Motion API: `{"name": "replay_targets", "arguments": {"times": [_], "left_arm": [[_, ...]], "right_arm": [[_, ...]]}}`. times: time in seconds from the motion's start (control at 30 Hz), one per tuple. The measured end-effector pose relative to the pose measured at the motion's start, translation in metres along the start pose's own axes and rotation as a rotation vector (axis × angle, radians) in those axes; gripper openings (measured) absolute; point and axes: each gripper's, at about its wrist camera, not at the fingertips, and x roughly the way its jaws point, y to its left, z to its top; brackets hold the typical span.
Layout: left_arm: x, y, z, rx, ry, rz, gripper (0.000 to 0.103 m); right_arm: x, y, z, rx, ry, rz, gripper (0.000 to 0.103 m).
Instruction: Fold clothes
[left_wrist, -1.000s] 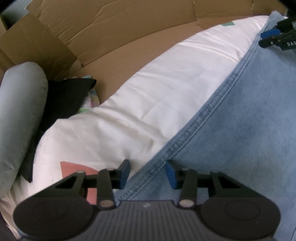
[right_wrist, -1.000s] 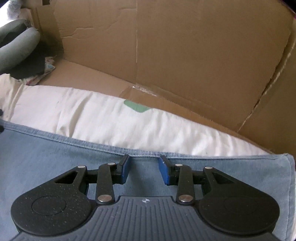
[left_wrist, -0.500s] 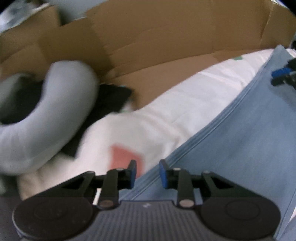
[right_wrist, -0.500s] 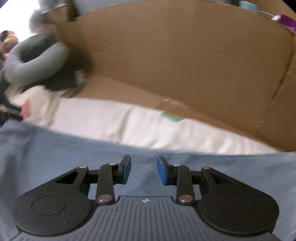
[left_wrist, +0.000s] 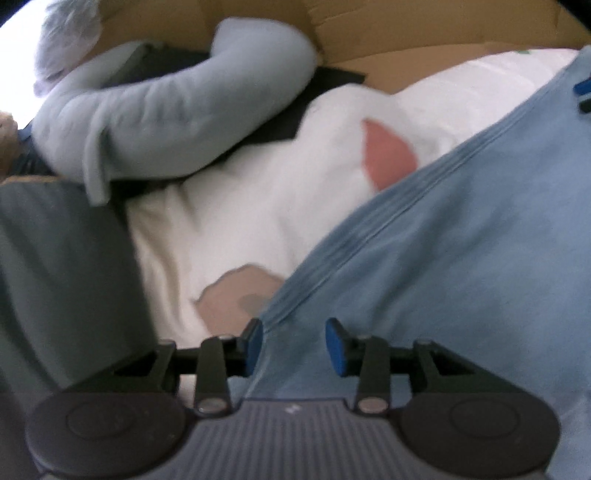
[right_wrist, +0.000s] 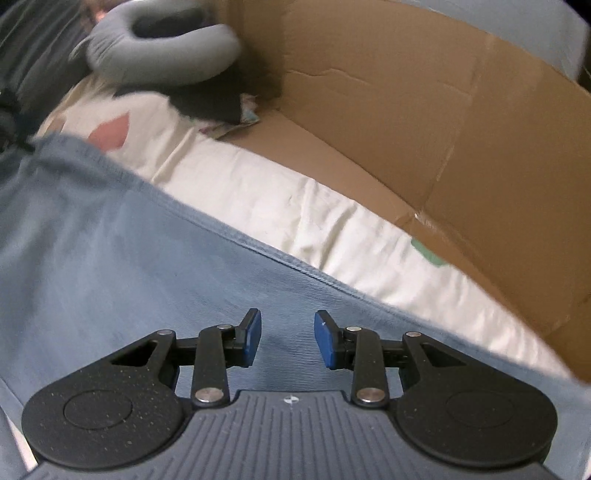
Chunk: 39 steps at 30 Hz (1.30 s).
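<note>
A light blue denim garment (left_wrist: 461, 240) lies spread over a white sheet with coloured patches (left_wrist: 240, 206). My left gripper (left_wrist: 293, 345) hangs over the garment's stitched hem near its corner. Its jaws are opening, the cloth lies between them, and the pads do not press on it. In the right wrist view the same denim (right_wrist: 110, 240) fills the lower left. My right gripper (right_wrist: 288, 338) stands open just above it, a little inside the far hem, with nothing pinched. The right gripper's blue tip (left_wrist: 583, 92) shows at the left wrist view's right edge.
A brown cardboard wall (right_wrist: 424, 122) rises behind the white sheet (right_wrist: 295, 218). A grey neck pillow (left_wrist: 177, 110) rests on a black cloth (left_wrist: 280, 125) at the far left; both also appear as pillow (right_wrist: 162, 51) and cloth (right_wrist: 210, 103). A grey surface (left_wrist: 55, 277) borders the left.
The left view has swung left along the hem, bringing the neck pillow into full view; its jaws narrowed, then widened. The right view has rolled, so the hem now slants.
</note>
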Motion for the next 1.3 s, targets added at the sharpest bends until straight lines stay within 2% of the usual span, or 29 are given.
{"name": "replay_targets", "arguments": {"times": [0.1, 0.27, 0.3, 0.33, 0.4, 0.47, 0.5, 0.53, 0.6, 0.67, 0.73, 0.87, 0.97, 1.03, 1.07, 1.1, 1.17, 1.3], "left_arm": [[0.012, 0.008, -0.001, 0.003, 0.007, 0.023, 0.040], [0.027, 0.007, 0.005, 0.046, 0.005, -0.016, 0.041], [0.030, 0.006, 0.006, 0.056, 0.005, -0.024, 0.040], [0.032, 0.006, 0.007, 0.065, 0.006, -0.032, 0.038], [0.033, 0.007, 0.008, 0.073, 0.011, -0.045, 0.021], [0.032, 0.009, 0.009, 0.089, 0.008, -0.039, 0.016], [0.029, 0.012, 0.010, 0.087, 0.001, -0.033, 0.016], [0.027, 0.015, 0.010, 0.084, -0.005, -0.030, 0.016], [0.028, 0.022, 0.011, 0.058, -0.002, -0.043, 0.016], [0.032, 0.026, 0.012, 0.025, 0.009, -0.052, 0.016], [0.037, 0.023, 0.014, 0.012, 0.017, -0.037, 0.017], [0.032, 0.018, 0.017, 0.000, 0.020, -0.005, 0.019], [0.021, 0.015, 0.019, 0.026, -0.019, 0.005, 0.024], [0.011, 0.012, 0.026, 0.035, -0.064, -0.011, 0.028], [0.006, 0.010, 0.031, 0.038, -0.085, -0.020, 0.036], [0.002, 0.005, 0.038, 0.044, -0.105, -0.032, 0.044], [-0.003, -0.010, 0.055, 0.077, -0.138, -0.072, 0.045], [-0.004, -0.031, 0.082, 0.134, -0.180, -0.165, 0.046]], "right_arm": [[0.003, -0.011, -0.002, -0.075, 0.028, -0.020, 0.039], [0.013, -0.032, -0.006, -0.163, 0.110, -0.047, 0.041], [0.015, -0.035, -0.007, -0.184, 0.125, -0.050, 0.045], [0.016, -0.037, -0.008, -0.201, 0.133, -0.053, 0.049], [0.020, -0.039, -0.007, -0.229, 0.142, -0.059, 0.061], [0.025, -0.041, -0.005, -0.225, 0.154, -0.051, 0.061], [0.028, -0.043, -0.003, -0.213, 0.160, -0.033, 0.056], [0.030, -0.044, -0.002, -0.202, 0.166, -0.007, 0.046], [0.034, -0.039, 0.000, -0.215, 0.164, -0.005, 0.000], [0.040, -0.030, 0.000, -0.243, 0.152, -0.082, 0.000], [0.045, -0.029, 0.002, -0.195, 0.130, -0.109, 0.000], [0.041, -0.037, -0.001, -0.100, 0.093, -0.105, 0.000], [0.035, -0.043, -0.003, -0.024, 0.069, -0.093, 0.000], [0.029, -0.046, -0.004, -0.026, 0.057, -0.078, 0.001], [0.026, -0.047, -0.005, -0.041, 0.052, -0.069, 0.010], [0.023, -0.048, -0.005, -0.056, 0.047, -0.061, 0.031], [0.020, -0.054, -0.006, -0.076, 0.033, -0.063, 0.041], [0.012, -0.081, -0.009, -0.042, 0.036, -0.086, 0.041]]}}
